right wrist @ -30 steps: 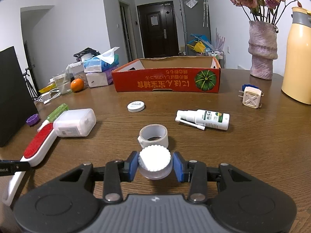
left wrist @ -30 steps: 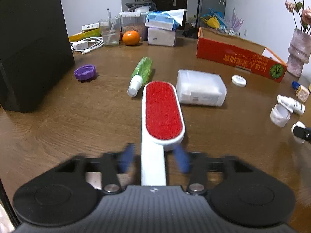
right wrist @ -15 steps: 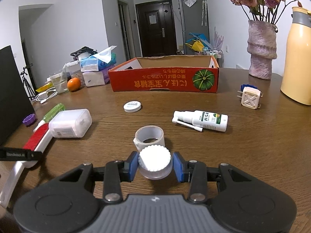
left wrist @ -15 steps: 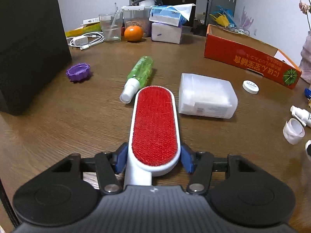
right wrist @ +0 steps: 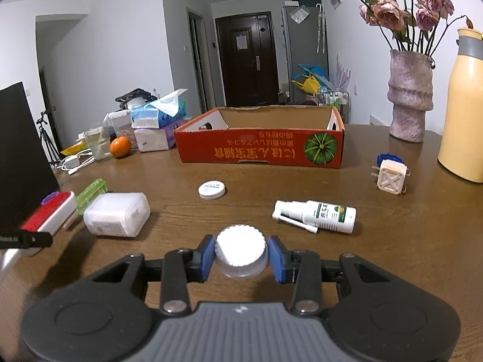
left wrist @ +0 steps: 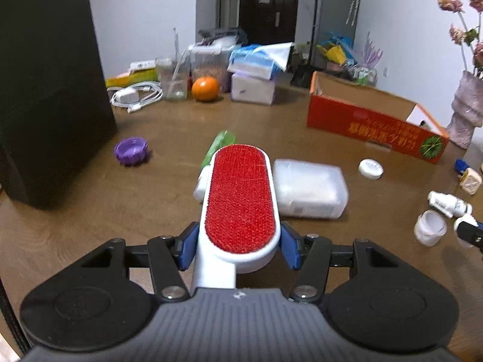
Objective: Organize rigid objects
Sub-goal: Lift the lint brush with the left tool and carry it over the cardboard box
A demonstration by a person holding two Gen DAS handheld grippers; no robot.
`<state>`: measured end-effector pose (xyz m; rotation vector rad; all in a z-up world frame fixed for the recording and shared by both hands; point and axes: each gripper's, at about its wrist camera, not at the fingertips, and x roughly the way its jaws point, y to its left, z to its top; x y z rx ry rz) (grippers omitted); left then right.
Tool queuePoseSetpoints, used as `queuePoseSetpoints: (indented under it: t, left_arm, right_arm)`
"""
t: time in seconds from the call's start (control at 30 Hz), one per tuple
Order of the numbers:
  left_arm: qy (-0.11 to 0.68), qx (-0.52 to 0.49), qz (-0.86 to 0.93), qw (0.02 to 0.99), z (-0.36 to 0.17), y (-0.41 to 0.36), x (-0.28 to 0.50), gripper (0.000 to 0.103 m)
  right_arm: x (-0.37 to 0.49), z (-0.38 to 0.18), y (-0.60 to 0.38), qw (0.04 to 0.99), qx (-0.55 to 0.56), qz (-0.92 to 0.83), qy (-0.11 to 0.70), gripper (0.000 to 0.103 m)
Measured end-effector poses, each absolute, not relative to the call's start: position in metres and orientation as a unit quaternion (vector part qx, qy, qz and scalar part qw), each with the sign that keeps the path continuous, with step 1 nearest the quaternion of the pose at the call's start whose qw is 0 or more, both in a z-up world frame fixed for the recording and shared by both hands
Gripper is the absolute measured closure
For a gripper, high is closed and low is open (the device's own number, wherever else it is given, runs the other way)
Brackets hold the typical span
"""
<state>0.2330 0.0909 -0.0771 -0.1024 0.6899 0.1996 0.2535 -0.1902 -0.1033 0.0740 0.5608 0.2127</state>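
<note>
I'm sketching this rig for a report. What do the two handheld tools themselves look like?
Both match. The left tool and right tool each have a ribbed dark grey body with a small white logo, black linkage arms with silver pivot screws, round black discs at either side, and two blue finger pads. No cables or sleeves show.

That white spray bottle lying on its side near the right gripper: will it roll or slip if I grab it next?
Probably apt to roll: the spray bottle is a smooth cylinder lying flat on the bare table. Its thin nozzle arm juts sideways and may stop a full turn, but looks snappable. The glossy label suggests a slippery grip, so clamp across the body.
</note>
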Motion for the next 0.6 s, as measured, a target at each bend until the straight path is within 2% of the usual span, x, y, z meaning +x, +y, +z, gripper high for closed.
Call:
queuePoseSetpoints:
  t: [0.6]
  left_arm:
    - [0.296, -0.043, 0.022, 0.954, -0.038, 0.027, 0.271, 0.046]
  right_arm:
    - [0.275, -0.077, -0.203, 0.962, 0.045, 0.093, 0.253, 0.065]
